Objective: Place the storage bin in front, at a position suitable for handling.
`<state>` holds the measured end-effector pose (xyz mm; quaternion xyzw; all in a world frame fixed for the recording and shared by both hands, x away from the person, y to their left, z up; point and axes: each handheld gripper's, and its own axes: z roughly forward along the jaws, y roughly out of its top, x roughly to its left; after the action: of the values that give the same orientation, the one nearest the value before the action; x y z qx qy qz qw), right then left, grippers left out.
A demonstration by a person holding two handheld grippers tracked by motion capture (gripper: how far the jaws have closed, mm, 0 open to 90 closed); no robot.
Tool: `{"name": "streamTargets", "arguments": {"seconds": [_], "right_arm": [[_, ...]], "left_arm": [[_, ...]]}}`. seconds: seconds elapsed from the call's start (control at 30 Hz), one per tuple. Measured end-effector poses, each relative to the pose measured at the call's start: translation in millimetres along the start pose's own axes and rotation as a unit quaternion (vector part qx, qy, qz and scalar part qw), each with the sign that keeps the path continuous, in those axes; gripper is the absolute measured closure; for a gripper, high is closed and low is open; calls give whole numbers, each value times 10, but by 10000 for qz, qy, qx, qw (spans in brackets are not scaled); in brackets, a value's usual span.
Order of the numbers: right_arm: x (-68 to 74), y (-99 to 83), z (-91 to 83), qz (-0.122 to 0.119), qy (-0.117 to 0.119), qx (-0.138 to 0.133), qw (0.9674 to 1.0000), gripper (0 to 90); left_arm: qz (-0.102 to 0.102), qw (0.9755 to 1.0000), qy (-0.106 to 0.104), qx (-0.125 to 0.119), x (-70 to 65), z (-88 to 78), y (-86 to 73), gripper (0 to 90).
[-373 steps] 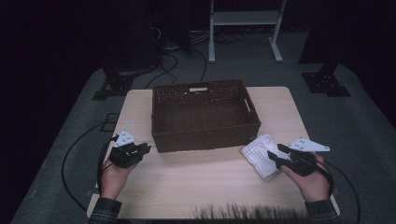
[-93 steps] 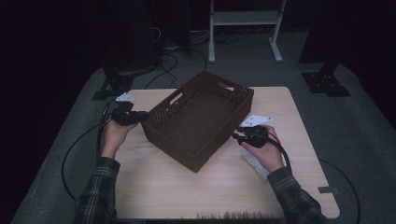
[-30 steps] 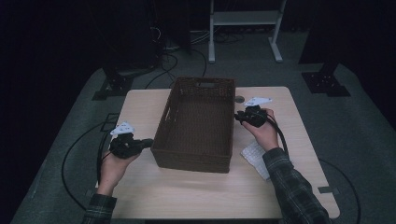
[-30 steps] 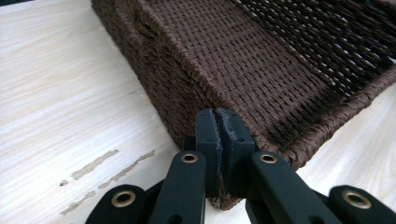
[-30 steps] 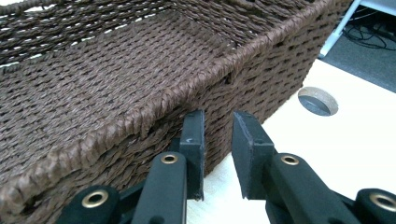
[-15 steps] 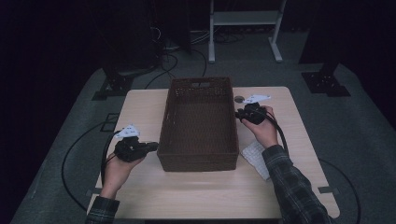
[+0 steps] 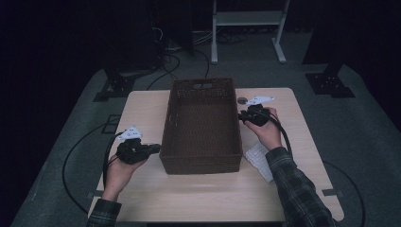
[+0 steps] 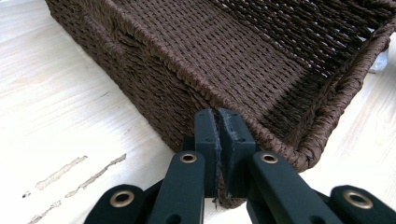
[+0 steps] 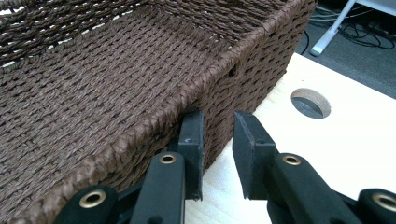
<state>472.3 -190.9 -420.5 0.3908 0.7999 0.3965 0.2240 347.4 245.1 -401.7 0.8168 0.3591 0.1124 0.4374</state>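
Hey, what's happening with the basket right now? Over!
Left gripper shut, tips at the wicker basket near corner. Right gripper slightly open beside its far wall, gripping nothing. White cloth lies right of basket.

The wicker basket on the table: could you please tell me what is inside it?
Nothing shows inside the brown wicker basket: its woven floor lies bare in the high view and both gripper views. The strip of floor just behind the near wall is covered from the high view.

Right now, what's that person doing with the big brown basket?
A person with a claw in each hand is handling the empty woven basket on the wooden table. The left claw is pressed shut against the basket's near corner. The right claw sits beside its far side wall, jaws slightly apart. A white cloth lies beside the basket.
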Motion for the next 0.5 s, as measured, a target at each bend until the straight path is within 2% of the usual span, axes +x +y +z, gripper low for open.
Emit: {"name": "streamTargets", "arguments": {"seconds": [0.3, 0.5], "right_arm": [[-8, -9, -2, 4, 7, 22, 10000, 710], [-23, -24, -30, -33, -38, 58, 10000, 678]], "left_arm": [[-13, 10000, 33, 7, 12, 3, -8, 826], [-3, 9999, 136, 14, 18, -6, -24, 755]]}}
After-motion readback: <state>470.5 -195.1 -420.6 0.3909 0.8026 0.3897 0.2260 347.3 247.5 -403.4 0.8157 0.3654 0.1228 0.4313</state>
